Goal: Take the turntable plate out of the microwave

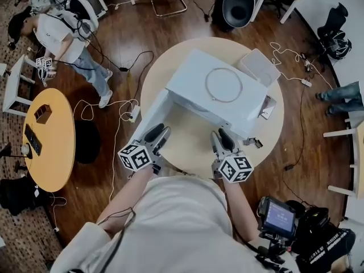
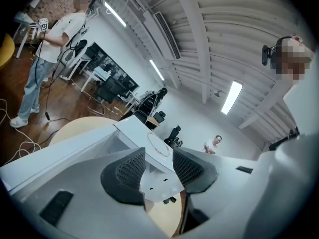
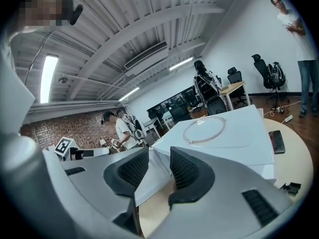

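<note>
- The left tongs (image 1: 160, 131) and the right tongs (image 1: 223, 134) are hovering side by side in front of the microwave (image 1: 190, 75). They are just above the near part of the round surface (image 1: 190, 152).
- Each tongs' own view is showing what the head view is not. Both pairs of jaws are standing apart and gripping nothing. Only the microwave's white corner is showing through each gap.
- Only the head view is showing the door (image 1: 149, 117) swinging open on the microwave's left side.
- The turntable plate is not showing in any view. The head view is looking down on the microwave's top, so the inside is hiding from us.
- A thin clear ring (image 1: 206, 86) is lying flat on the microwave's top. The right tongs' view is showing a tiny knob on its rim.
- That view is also showing a dark flat thing (image 3: 277, 141) lying on the surface beside the microwave.
- Behind the microwave, a flat white box (image 1: 259, 66) is sitting on the surface.
- Far off, the left tongs' view is showing a person in a white shirt (image 2: 52, 39) standing on the wooden floor (image 2: 60, 106). The right tongs' view is showing another person (image 3: 294, 29) standing.
</note>
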A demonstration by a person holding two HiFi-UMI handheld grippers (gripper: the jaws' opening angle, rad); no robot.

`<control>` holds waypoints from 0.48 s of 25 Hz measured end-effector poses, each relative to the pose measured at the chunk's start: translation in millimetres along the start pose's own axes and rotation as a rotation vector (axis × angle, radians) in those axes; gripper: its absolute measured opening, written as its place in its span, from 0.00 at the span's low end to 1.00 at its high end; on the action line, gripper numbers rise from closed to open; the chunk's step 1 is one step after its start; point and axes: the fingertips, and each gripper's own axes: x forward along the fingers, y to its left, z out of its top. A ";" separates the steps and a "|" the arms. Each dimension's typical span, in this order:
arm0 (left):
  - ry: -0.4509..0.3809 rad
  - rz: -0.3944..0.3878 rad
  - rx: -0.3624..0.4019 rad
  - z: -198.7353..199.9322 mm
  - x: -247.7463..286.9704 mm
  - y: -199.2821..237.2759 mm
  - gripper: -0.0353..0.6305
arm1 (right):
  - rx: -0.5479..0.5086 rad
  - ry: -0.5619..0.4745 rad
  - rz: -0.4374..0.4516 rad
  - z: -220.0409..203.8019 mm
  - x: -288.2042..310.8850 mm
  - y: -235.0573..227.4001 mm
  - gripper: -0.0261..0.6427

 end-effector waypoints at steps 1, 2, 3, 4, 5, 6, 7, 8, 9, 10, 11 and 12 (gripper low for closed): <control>-0.003 0.004 0.004 2.0 3.2 0.5 0.30 | 0.000 0.003 0.008 -0.5 3.0 -0.6 0.22; -0.007 0.009 0.007 3.8 6.0 1.0 0.30 | 0.001 0.006 0.015 -1.4 5.8 -0.9 0.22; -0.010 0.014 0.009 5.3 8.4 1.3 0.30 | 0.002 0.010 0.022 -2.4 8.1 -1.0 0.22; -0.012 0.019 0.010 6.5 10.6 1.2 0.30 | 0.003 0.015 0.027 -3.5 10.1 -1.2 0.22; -0.012 0.023 0.011 7.0 12.9 1.0 0.30 | 0.004 0.019 0.029 -4.5 11.8 -1.6 0.22; -0.009 0.026 0.010 6.7 15.5 0.9 0.30 | 0.005 0.024 0.030 -5.5 13.4 -2.4 0.22; -0.005 0.028 0.010 5.5 18.3 1.2 0.30 | 0.006 0.029 0.030 -6.8 15.1 -3.3 0.22; 0.002 0.029 0.010 3.4 21.2 2.3 0.30 | 0.007 0.034 0.028 -8.7 17.0 -4.4 0.22; 0.010 0.030 0.007 0.7 24.4 4.2 0.30 | 0.008 0.041 0.025 -11.0 19.2 -5.7 0.22; 0.018 0.031 0.002 -2.4 27.7 6.7 0.30 | 0.009 0.048 0.020 -13.7 21.6 -7.1 0.22; 0.027 0.031 -0.006 -5.8 31.1 9.4 0.30 | 0.010 0.056 0.013 -16.4 24.1 -8.6 0.22; 0.036 0.032 -0.014 -9.6 34.9 12.6 0.30 | 0.010 0.063 0.005 -19.0 26.6 -10.2 0.22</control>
